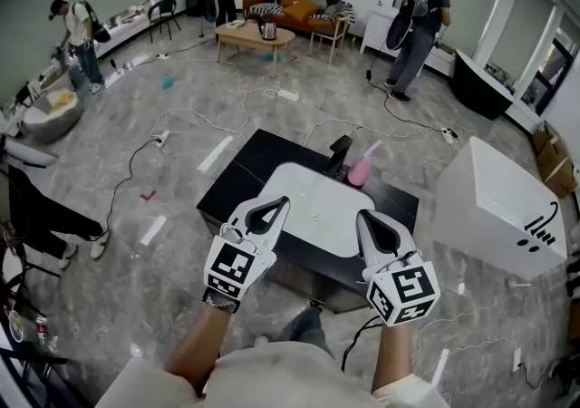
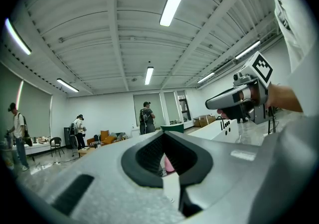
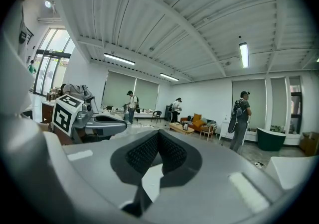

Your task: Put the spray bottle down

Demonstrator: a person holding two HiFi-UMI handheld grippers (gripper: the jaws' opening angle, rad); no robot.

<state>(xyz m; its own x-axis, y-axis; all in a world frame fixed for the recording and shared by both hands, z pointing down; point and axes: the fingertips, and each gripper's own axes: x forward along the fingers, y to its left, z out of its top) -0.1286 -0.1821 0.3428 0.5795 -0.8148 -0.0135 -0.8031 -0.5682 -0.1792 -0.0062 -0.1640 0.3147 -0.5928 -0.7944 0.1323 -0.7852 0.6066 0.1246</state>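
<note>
Left hand-held gripper (image 1: 270, 208) has its jaws pressed together with nothing between them, and the right hand-held gripper (image 1: 370, 223) is likewise closed and empty. Each rides on a bare forearm reaching forward from the person's body. They sit side by side and apart, pointing roughly level over the near edge of the desk (image 1: 308, 202), with their marker cubes turned up toward the head. Ahead of the right hand-held gripper's tips, and clear of them, the pink spray bottle (image 1: 360, 170) stands upright on the desk, just beside a dark object that I cannot identify. Through the loop of the left one's jaws it shows as a pink sliver further out. The putting-down step looks finished: the bottle rests on its own and neither hand-held gripper touches it. What remains, I judge, is only to draw both clear without swinging toward the bottle, since a knock from the right one could tip it. Farther off, people work about the room.
</note>
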